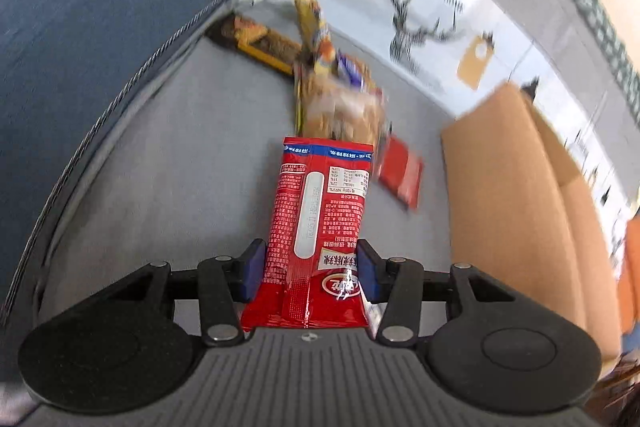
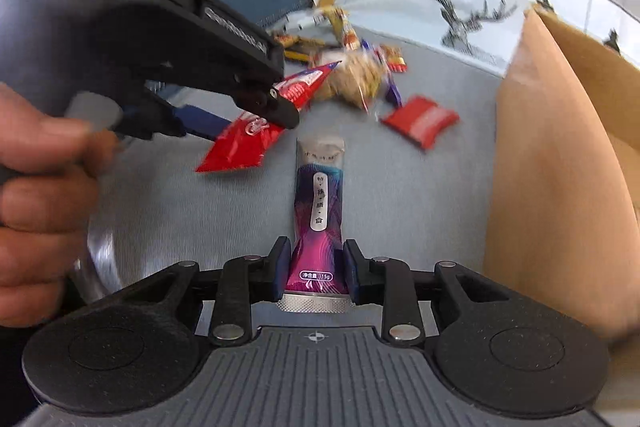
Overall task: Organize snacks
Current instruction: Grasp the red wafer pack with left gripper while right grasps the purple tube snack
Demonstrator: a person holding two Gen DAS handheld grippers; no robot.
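My left gripper (image 1: 311, 269) is shut on a red snack packet (image 1: 320, 211), its blue pads pressing both long edges; the packet is lifted off the grey cushion. In the right wrist view that same left gripper (image 2: 248, 119) hangs at upper left with the red packet (image 2: 240, 147) in it. My right gripper (image 2: 316, 273) is shut on a slim purple packet (image 2: 320, 203), which sticks out forward between the pads. A pile of mixed snacks (image 2: 356, 75) lies further back on the cushion; the pile (image 1: 336, 99) also shows just beyond the red packet.
An open cardboard box (image 2: 552, 187) stands at the right, its wall (image 1: 512, 219) close by. A loose red packet (image 2: 420, 121) lies near it. A white bag with a deer print (image 2: 464, 11) lies behind. A blue backrest (image 1: 100, 7) rises on the left. A hand (image 2: 36, 207) holds the left gripper.
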